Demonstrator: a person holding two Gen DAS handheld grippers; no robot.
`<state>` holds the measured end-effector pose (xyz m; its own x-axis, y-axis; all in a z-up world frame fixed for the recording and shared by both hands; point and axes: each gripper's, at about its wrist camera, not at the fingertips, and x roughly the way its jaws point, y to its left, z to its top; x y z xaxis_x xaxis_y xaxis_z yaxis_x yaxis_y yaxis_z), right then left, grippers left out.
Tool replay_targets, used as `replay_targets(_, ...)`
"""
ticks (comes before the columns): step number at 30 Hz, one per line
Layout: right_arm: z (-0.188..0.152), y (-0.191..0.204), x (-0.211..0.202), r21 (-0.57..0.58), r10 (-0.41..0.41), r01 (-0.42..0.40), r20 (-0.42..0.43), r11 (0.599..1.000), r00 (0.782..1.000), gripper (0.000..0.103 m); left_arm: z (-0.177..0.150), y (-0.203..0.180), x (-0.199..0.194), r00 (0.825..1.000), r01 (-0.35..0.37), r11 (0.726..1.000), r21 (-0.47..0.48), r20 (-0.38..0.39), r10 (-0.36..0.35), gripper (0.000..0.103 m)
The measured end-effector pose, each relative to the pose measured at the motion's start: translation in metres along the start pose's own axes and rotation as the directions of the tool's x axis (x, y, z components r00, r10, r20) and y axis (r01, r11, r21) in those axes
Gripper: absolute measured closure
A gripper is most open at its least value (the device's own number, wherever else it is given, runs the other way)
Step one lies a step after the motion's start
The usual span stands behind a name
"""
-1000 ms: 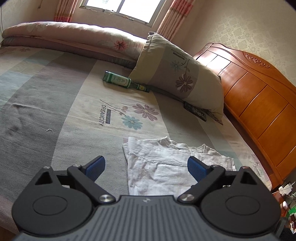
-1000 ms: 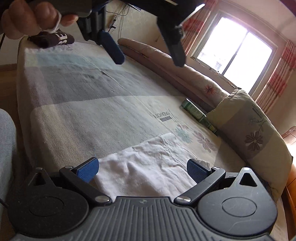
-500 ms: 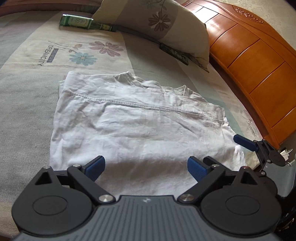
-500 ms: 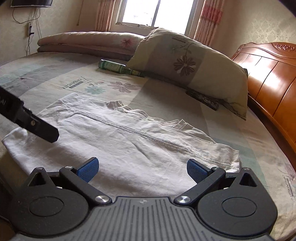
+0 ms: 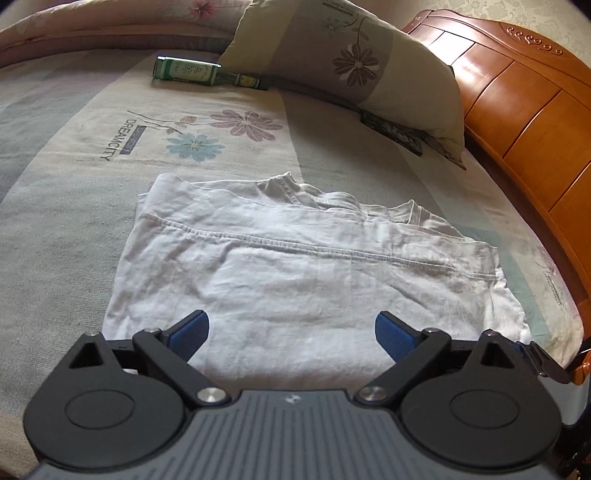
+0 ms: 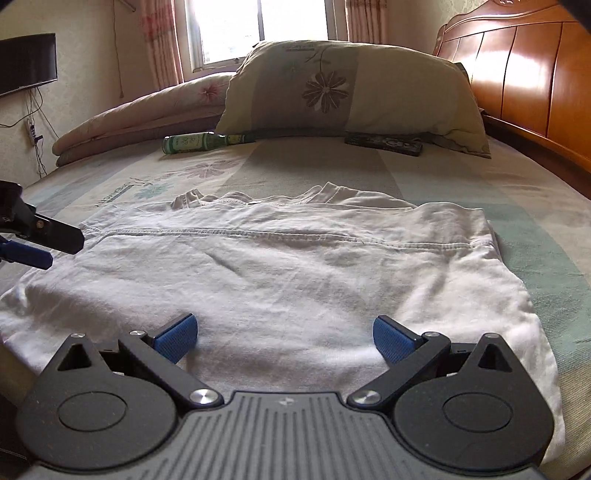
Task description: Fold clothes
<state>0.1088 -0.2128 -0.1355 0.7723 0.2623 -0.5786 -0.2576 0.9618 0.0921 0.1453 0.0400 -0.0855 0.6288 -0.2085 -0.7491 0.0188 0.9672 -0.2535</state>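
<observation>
a white t-shirt [image 5: 306, 273] lies partly folded on the bedsheet [image 5: 74, 206], filling the middle of both wrist views, its stitched hem running across the frame and its collar bunched at the far edge. the left gripper [image 5: 291, 334] sits at the bottom of the left wrist view with its blue-padded fingers [image 5: 190, 330] spread wide apart, holding nothing, above the near edge of the shirt. the right gripper [image 6: 282, 336] sits at the bottom of the right wrist view, its fingers [image 6: 175, 334] likewise wide apart and empty over the near part of the shirt. the left gripper's finger also shows at the left edge of the right wrist view, above the shirt's left end; a dark tip of the right gripper shows at the lower right of the left wrist view.

in the upper part of the left view a green bottle [image 5: 199, 72] lies on its side, just beside a flowered pillow [image 5: 343, 62]. a dark flat object [image 5: 391, 133] lies partly under the pillow's lower edge. a wooden headboard [image 5: 517, 110] fills the upper right. a rolled quilt [image 6: 140, 114] lies in the upper left of the right view, below a bright window [image 6: 258, 26].
</observation>
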Motion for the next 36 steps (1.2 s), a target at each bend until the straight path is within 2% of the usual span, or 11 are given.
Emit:
replay_targets(2, -0.001, -0.004, -0.001, 0.004, 0.015, -0.015, 0.012, 1.000, 1.000, 0.000, -0.004, -0.010, 0.013, 0.999, -0.045, 0.998, 0.046, -0.020, 0.045, 0.007)
replay_targets(12, -0.001, -0.005, -0.001, 0.015, 0.016, -0.016, 0.031, 1.000, 0.999, 0.000, 0.006, -0.009, 0.010, 0.999, 0.015, 0.999, 0.046, 0.032, -0.017, 0.006)
replay_targets(17, 0.001, -0.009, -0.005, 0.028, 0.031, -0.032, 0.024, 0.999, 0.999, 0.000, 0.000, 0.001, 0.025, 1.000, 0.021, 0.998, 0.063, -0.002, -0.020, 0.006)
replay_targets(19, 0.001, -0.014, -0.007, 0.054, 0.050, -0.052, 0.030, 0.997, 0.998, 0.000, 0.002, 0.006, 0.019, 0.999, 0.031, 0.998, 0.051, -0.021, -0.030, 0.006)
replay_targets(22, 0.001, -0.015, -0.007, 0.080, 0.051, -0.053, 0.038, 0.995, 0.998, 0.000, 0.012, 0.021, 0.011, 0.997, 0.074, 0.997, -0.004, 0.007, -0.074, 0.006)
replay_targets(25, 0.003, -0.009, -0.005, 0.076, 0.023, -0.026, 0.040, 0.997, 0.999, 0.000, 0.020, 0.035, 0.022, 0.998, 0.057, 0.998, -0.017, 0.022, -0.056, 0.005)
replay_targets(29, 0.006, -0.006, -0.006, 0.076, 0.018, -0.020, 0.026, 0.997, 0.999, 0.000, 0.024, 0.049, 0.025, 0.997, 0.073, 0.995, -0.061, 0.002, -0.073, 0.006)
replay_targets(34, 0.010, 0.000, -0.015, 0.107, 0.074, -0.074, 0.008, 0.991, 0.997, 0.000, 0.029, 0.070, 0.011, 0.992, 0.104, 0.990, -0.095, 0.083, -0.096, 0.005)
replay_targets(36, 0.010, 0.006, -0.017, 0.096, 0.076, -0.076, -0.002, 0.992, 0.997, 0.000, 0.028, 0.078, 0.013, 0.991, 0.124, 0.986, -0.113, 0.059, -0.118, 0.006)
